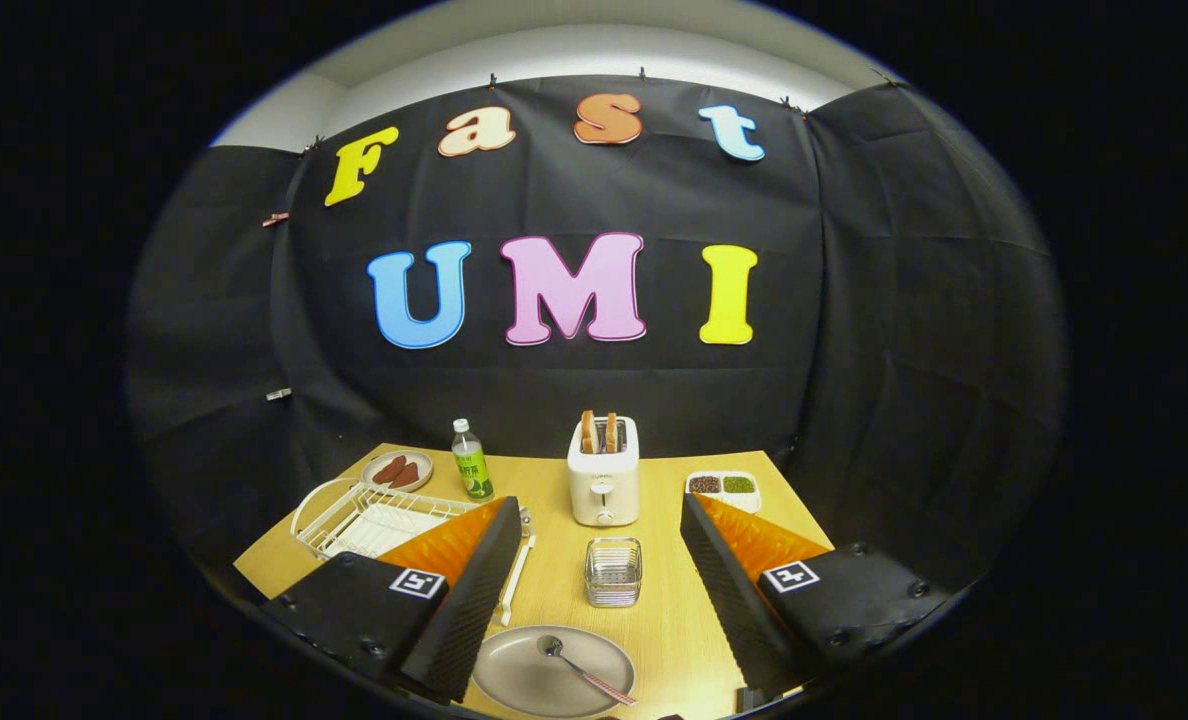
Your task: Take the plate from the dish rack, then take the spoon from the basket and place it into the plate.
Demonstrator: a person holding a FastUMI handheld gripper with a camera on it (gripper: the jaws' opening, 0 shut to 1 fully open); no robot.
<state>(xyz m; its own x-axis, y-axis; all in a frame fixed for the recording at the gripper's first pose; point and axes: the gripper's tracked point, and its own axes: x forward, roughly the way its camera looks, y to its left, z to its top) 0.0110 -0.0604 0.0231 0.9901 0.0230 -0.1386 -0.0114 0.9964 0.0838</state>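
Backing off is the step in hand, as I judge it: the spoon (584,670) already lies in the plate (519,665) at the near edge of the desk (669,610), bowl toward the far side and patterned handle pointing to the near right. The gripper (594,590) hangs above with its fingers spread wide and nothing between them, the plate low between the two tips. To do this well, lift straight up and away, keeping the left finger clear of the plate rim it overlaps and of the white utensil (514,580) lying just beside it. Beyond the plate, between the fingers, stands the small wire basket (613,572), which looks empty. Further left the white dish rack (369,520) sits toward the left edge. Beyond these stand a toaster (604,470) with bread, a green bottle (471,460), a small plate of sausages (397,469) and a divided tray (722,485) near the far right corner.
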